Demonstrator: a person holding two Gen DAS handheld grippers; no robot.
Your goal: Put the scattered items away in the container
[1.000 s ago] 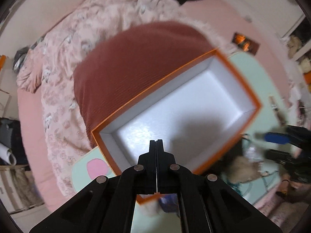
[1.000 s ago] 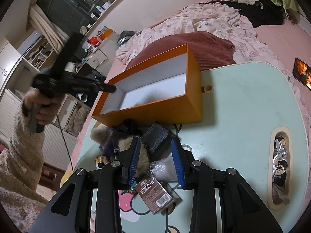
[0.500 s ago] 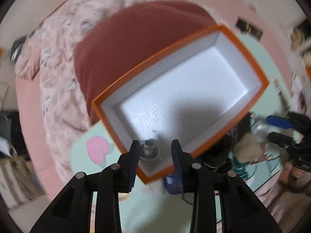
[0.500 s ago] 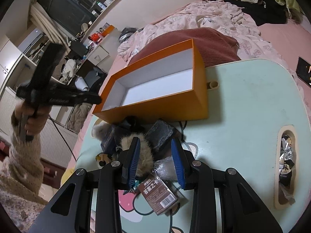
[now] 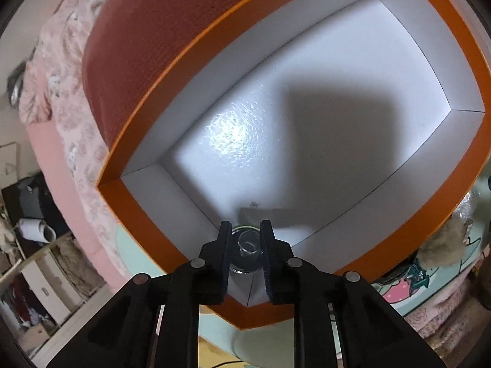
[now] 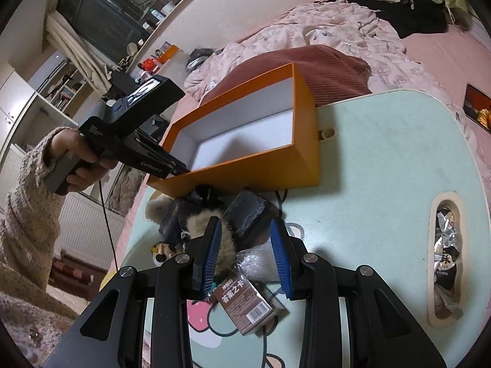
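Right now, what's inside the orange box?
The orange box holds one small clear glass item in its near corner, between the left gripper fingers. The rest of the white floor looks bare; the fingers cover that corner's edges.

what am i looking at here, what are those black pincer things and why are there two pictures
No robot here: a person holds hand-held tongs in each hand. Each pair carries a wide-angle camera looking along its fingers, hence two pictures. One looks down from the left tongs into an orange box; a small glass jar sits between them at the box's near corner. They have just been closing, but whether they pinch it I cannot tell. The other is from the right tongs, open above a pile on the mint-green table: a furry item, a bubble-wrap packet, a brown card pack.
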